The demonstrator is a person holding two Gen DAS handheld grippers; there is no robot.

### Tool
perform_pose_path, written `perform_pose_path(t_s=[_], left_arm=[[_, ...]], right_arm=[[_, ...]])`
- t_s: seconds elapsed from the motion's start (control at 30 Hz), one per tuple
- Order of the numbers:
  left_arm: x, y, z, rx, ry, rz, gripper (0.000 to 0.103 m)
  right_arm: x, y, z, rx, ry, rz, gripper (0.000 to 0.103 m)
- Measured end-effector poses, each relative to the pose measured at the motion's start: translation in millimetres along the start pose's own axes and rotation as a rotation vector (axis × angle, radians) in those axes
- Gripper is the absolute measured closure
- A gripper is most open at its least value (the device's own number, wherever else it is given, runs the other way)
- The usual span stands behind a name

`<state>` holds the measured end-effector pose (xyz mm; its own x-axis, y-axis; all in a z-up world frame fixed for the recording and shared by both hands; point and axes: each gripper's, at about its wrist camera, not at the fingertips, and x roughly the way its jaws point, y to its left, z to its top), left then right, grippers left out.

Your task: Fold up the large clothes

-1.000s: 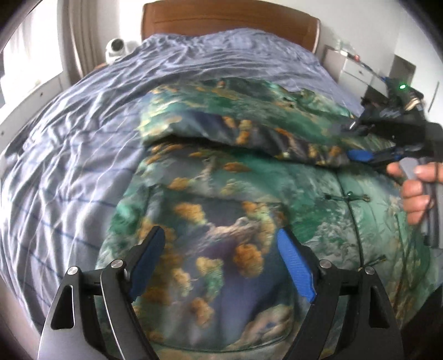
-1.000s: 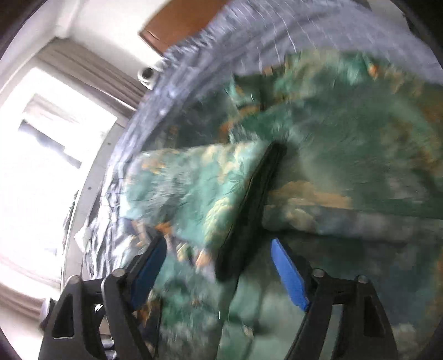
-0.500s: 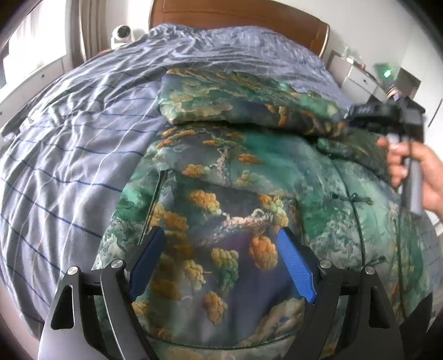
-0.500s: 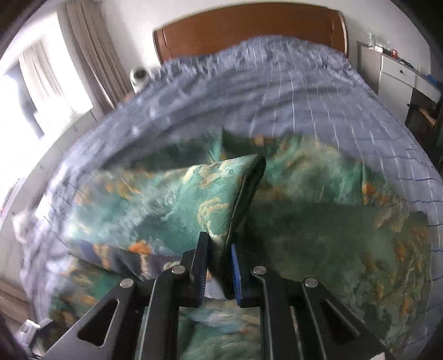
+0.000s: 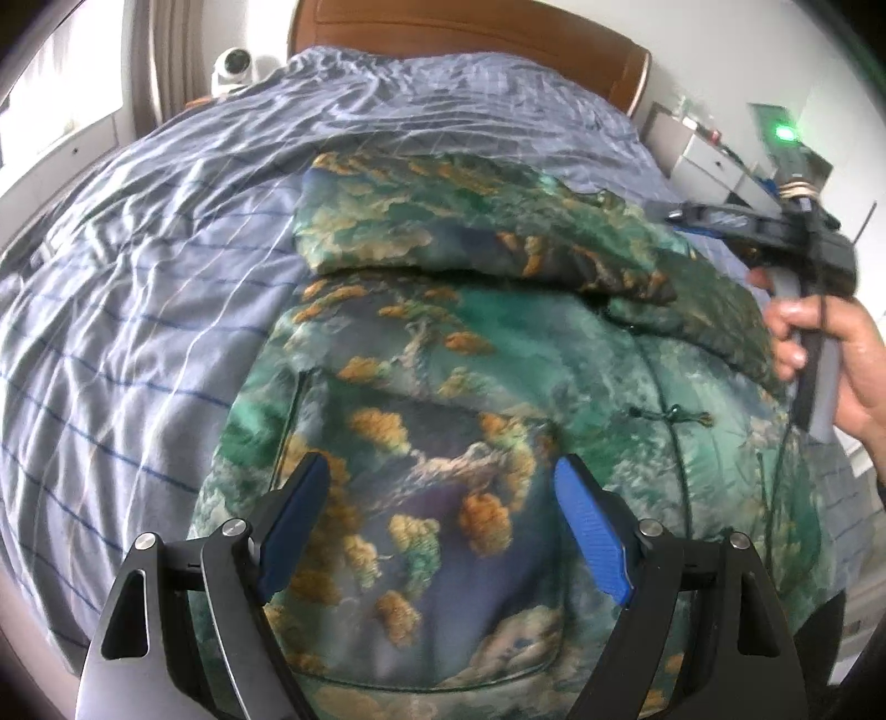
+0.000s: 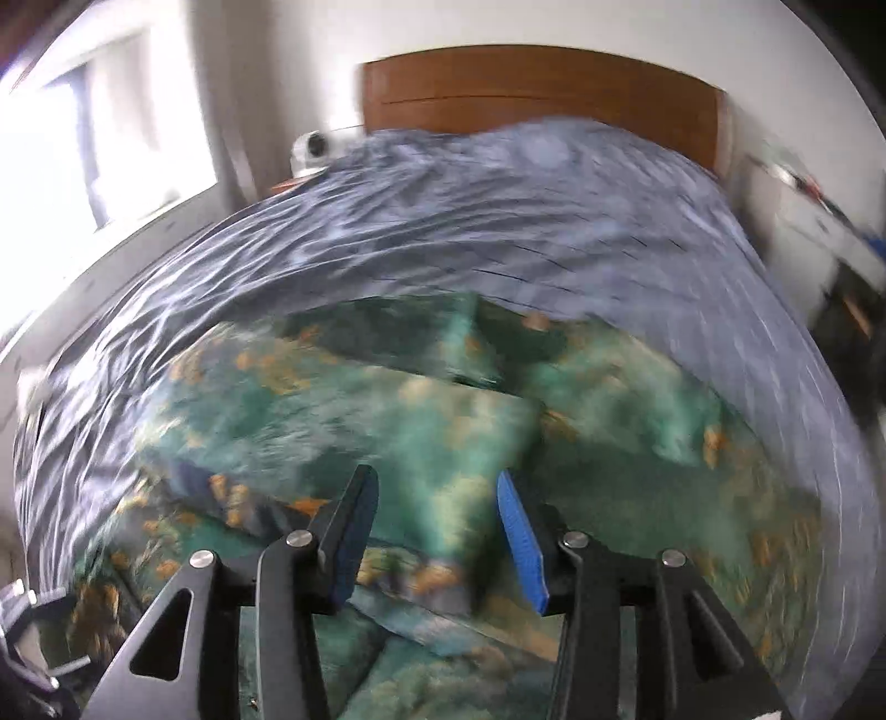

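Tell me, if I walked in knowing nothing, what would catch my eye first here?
The big jacket printed with green and orange trees, spread across the striped blue bed cover, one sleeve folded over its top. Near the bottom edge, the left gripper hovers open with blue pads above the jacket, while at the right a hand holds the right gripper, also open. Behind stands a wooden headboard.

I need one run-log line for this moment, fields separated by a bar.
stage: sleeve folded across jacket | left hand-held gripper: open, above jacket hem | right hand-held gripper: open, over folded sleeve | surface: striped bed cover
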<state>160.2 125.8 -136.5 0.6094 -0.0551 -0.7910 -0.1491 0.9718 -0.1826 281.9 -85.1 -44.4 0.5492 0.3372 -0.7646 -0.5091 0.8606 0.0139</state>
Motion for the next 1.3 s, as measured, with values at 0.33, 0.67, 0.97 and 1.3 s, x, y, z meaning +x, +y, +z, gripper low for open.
perform_pose_path(t_s=[0.33, 0.67, 0.97, 1.3], left_arm=[[7.6, -8.0, 114.1, 0.09, -0.17, 0.067, 0.013], [162.2, 28.9, 163.6, -0.022, 0.081, 0.209, 0.013], [180.9, 35.9, 147.5, 0.038, 0.079, 0.207, 0.007], [139.9, -10.2, 201.8, 0.054, -0.018, 0.153, 0.009]], right_arm=[[77.8, 0.9, -32.7, 0.014, 0.178, 0.055, 0.057], [84.6, -5.0, -33.6, 0.074, 0.19, 0.058, 0.057], [84.2, -5.8, -35.0, 0.079, 0.189, 0.061, 0.057], [85.1, -5.5, -35.8, 0.076, 0.185, 0.061, 0.057]])
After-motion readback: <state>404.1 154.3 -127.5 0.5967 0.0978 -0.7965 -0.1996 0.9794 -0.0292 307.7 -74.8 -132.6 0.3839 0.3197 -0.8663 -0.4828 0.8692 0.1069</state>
